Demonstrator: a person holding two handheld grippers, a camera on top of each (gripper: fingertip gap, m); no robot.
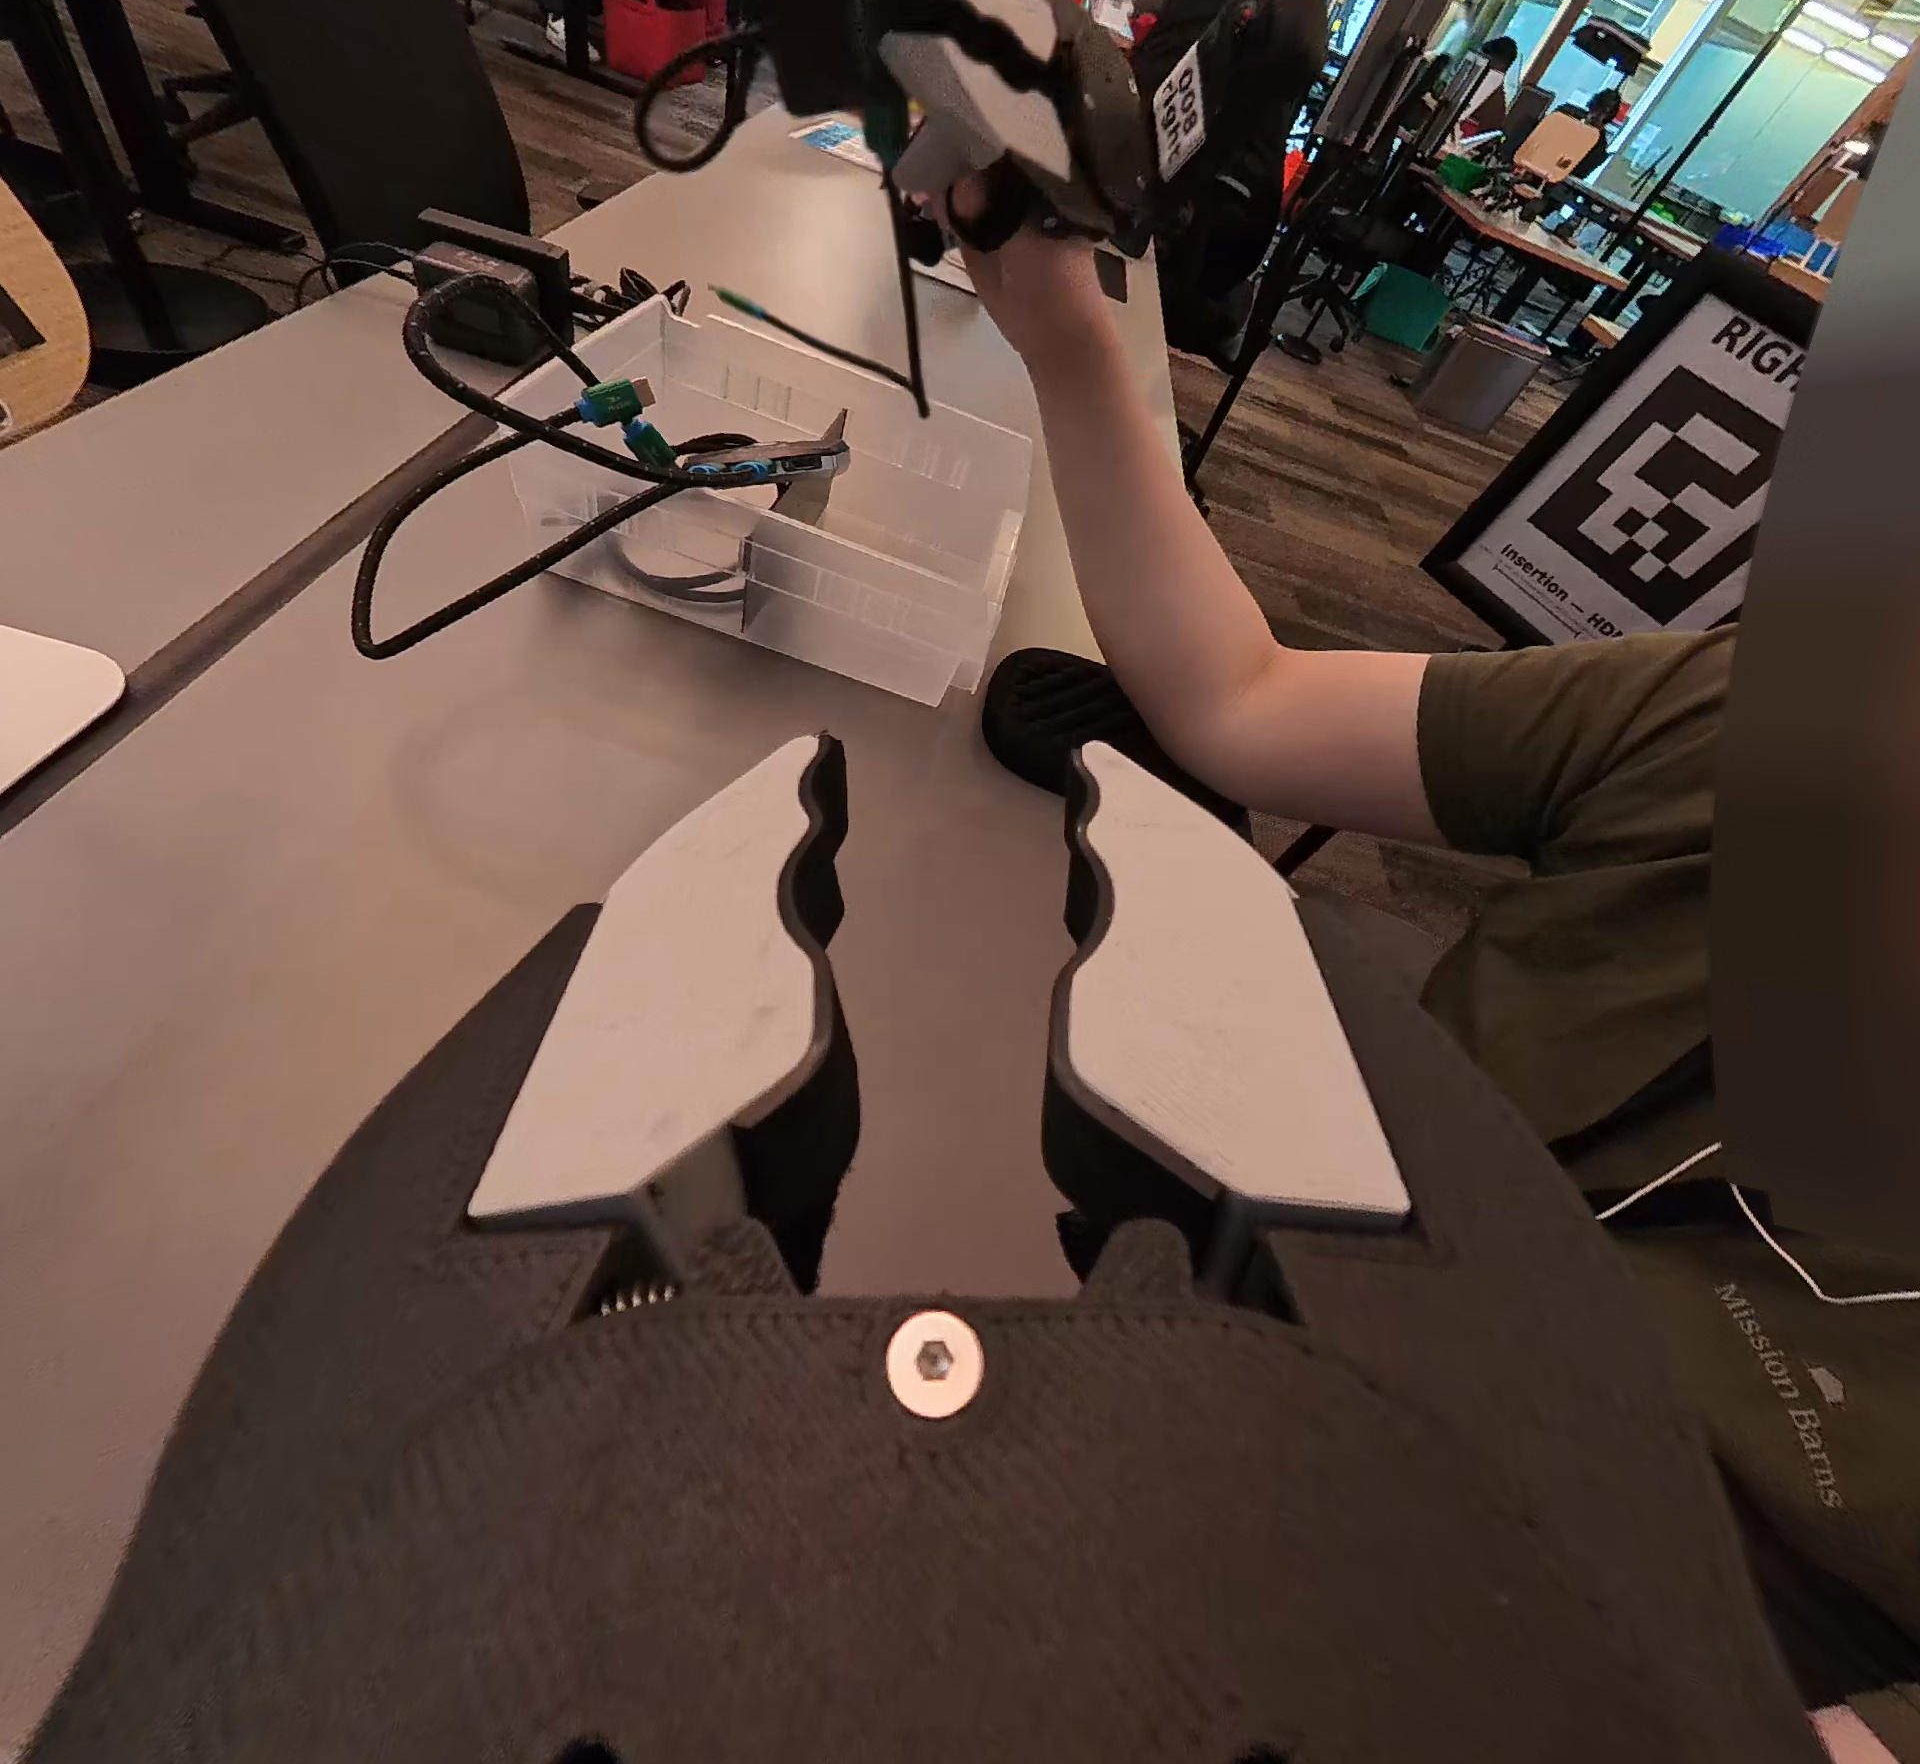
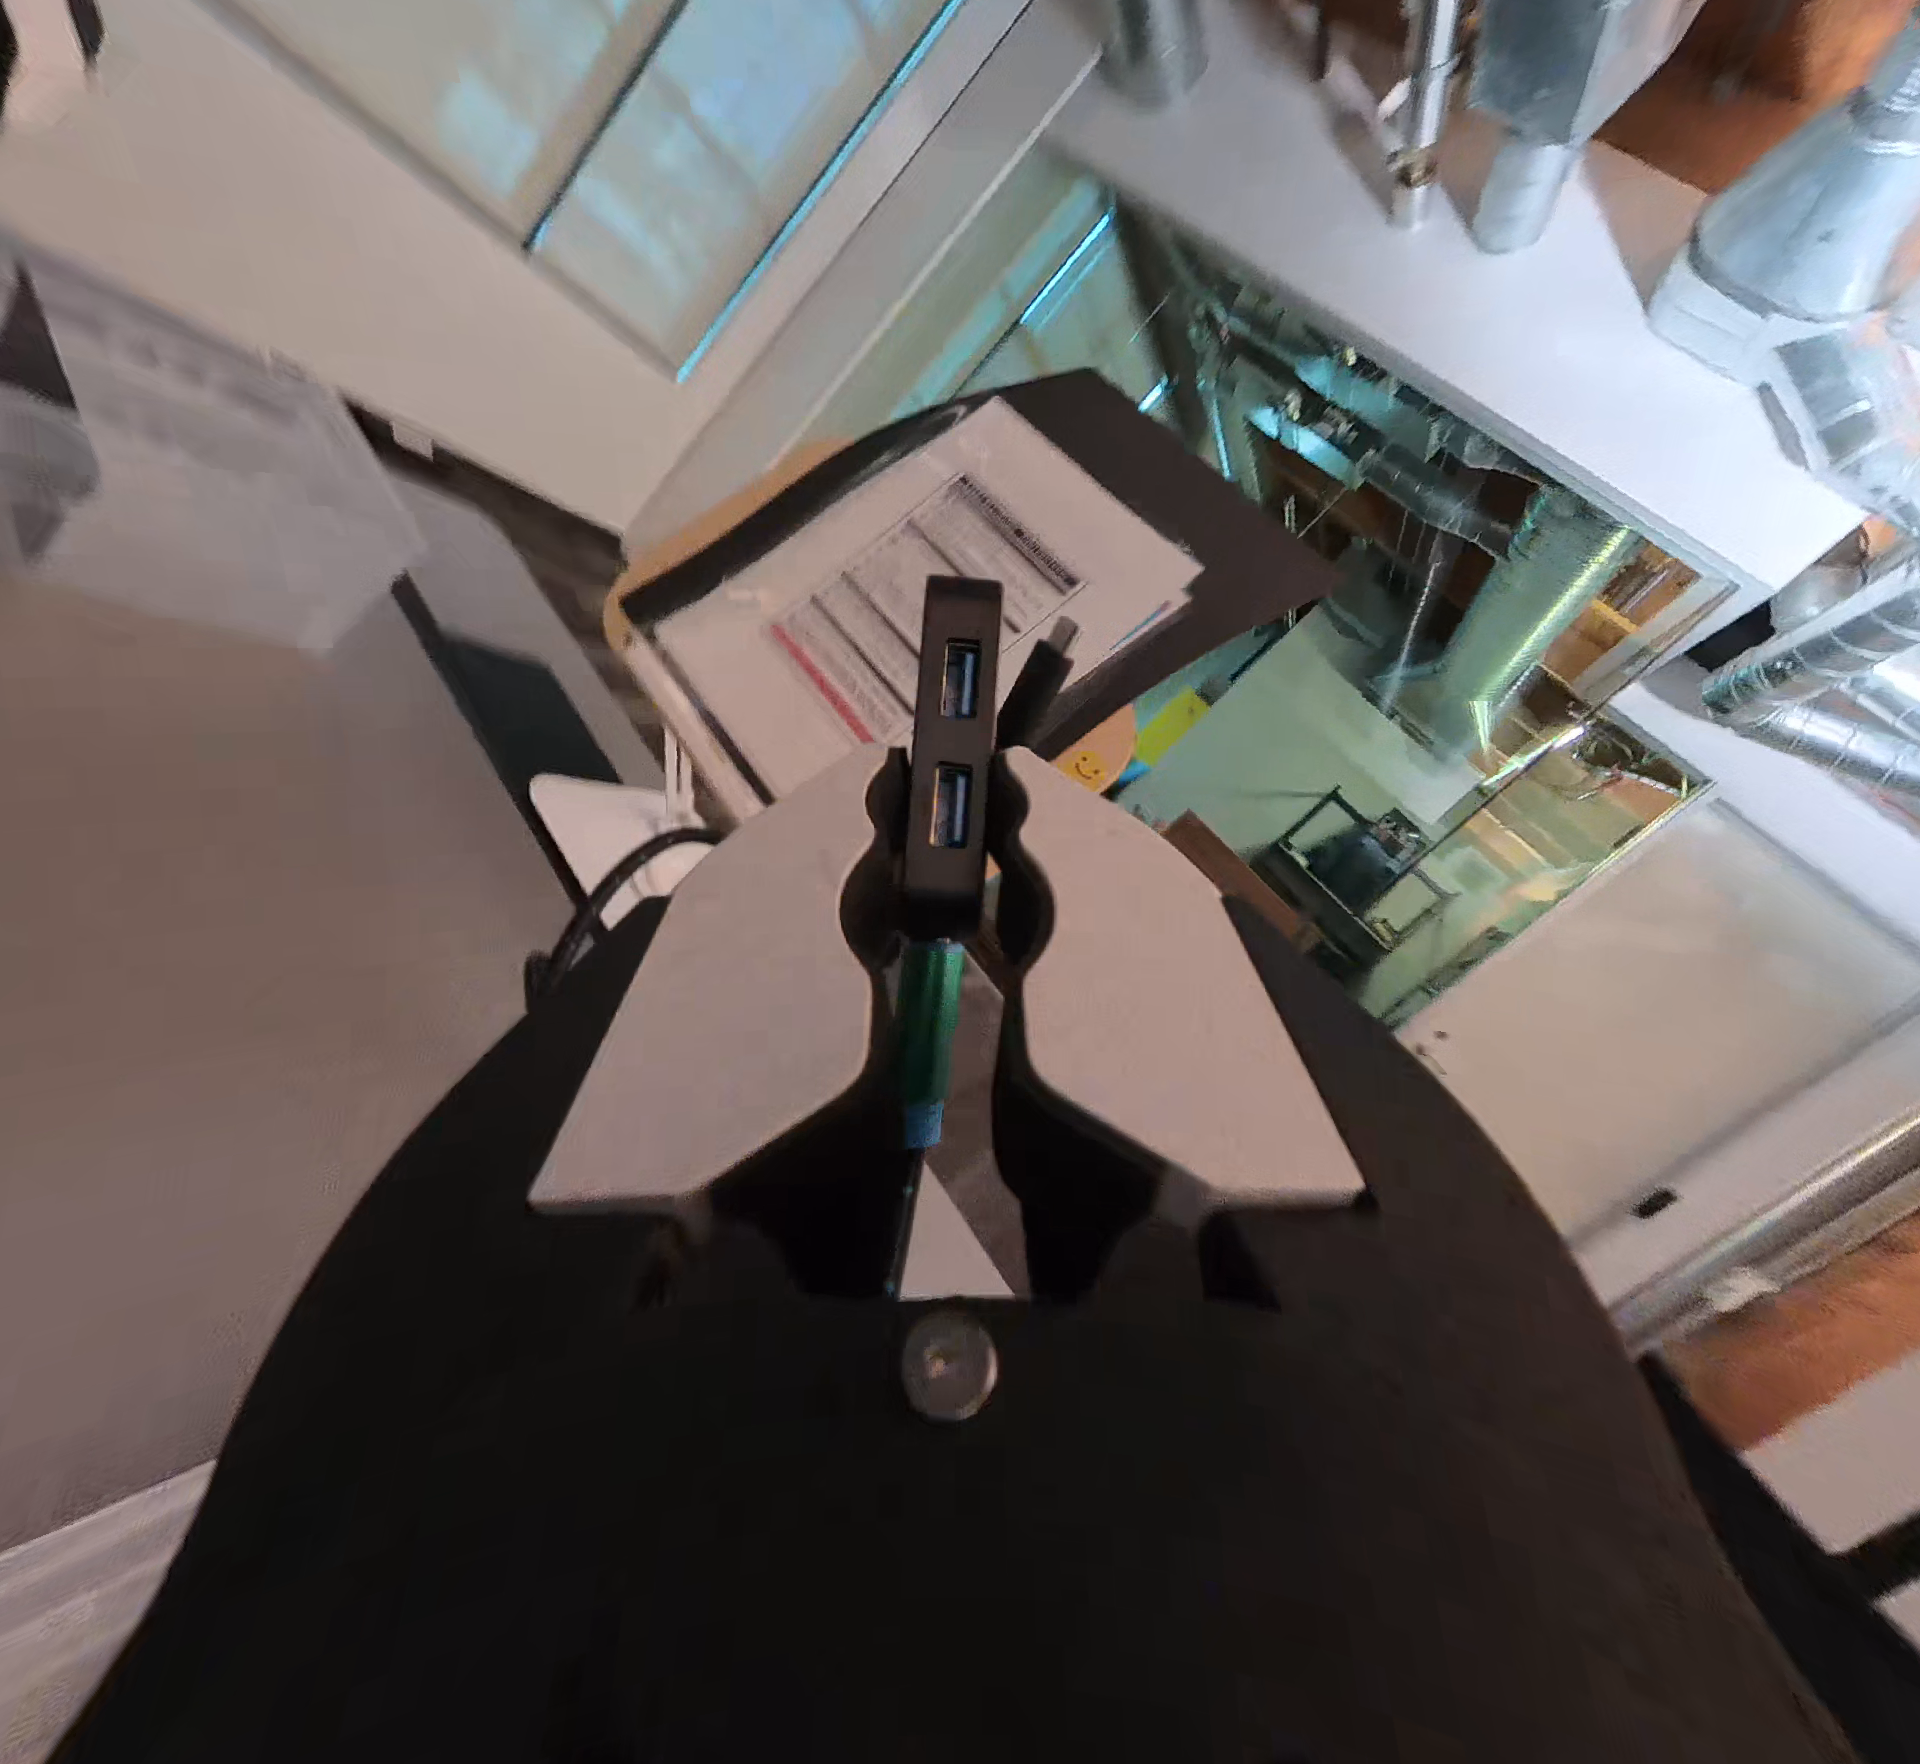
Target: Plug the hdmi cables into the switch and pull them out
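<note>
Right gripper [image 2: 948, 805] pinching switch [image 2: 951, 727] aloft | left gripper [image 1: 951, 758] spread, over bare table [image 1: 312, 883]

Item: my right hand-held gripper [image 2: 943, 821], raised and tilted toward the ceiling, its two grey fingers [image 2: 1127, 976] closed on a black switch [image 2: 948, 748].

Switch: slim black box standing on end between the fingertips, its upper half sticking out beyond them. Two blue ports face me, one above the fingertips, one level with them.

Green plug [image 2: 930, 1039]: seated in the switch's bottom end, with a blue collar lower down, running back between the fingers.

Short black cable end [image 2: 1039, 680]: just right of the switch, pointing up.

Behind the switch: blurred printed sheet [image 2: 935, 592] on a dark-framed board; windows and silver ducts [image 2: 1808, 187] above.
</note>
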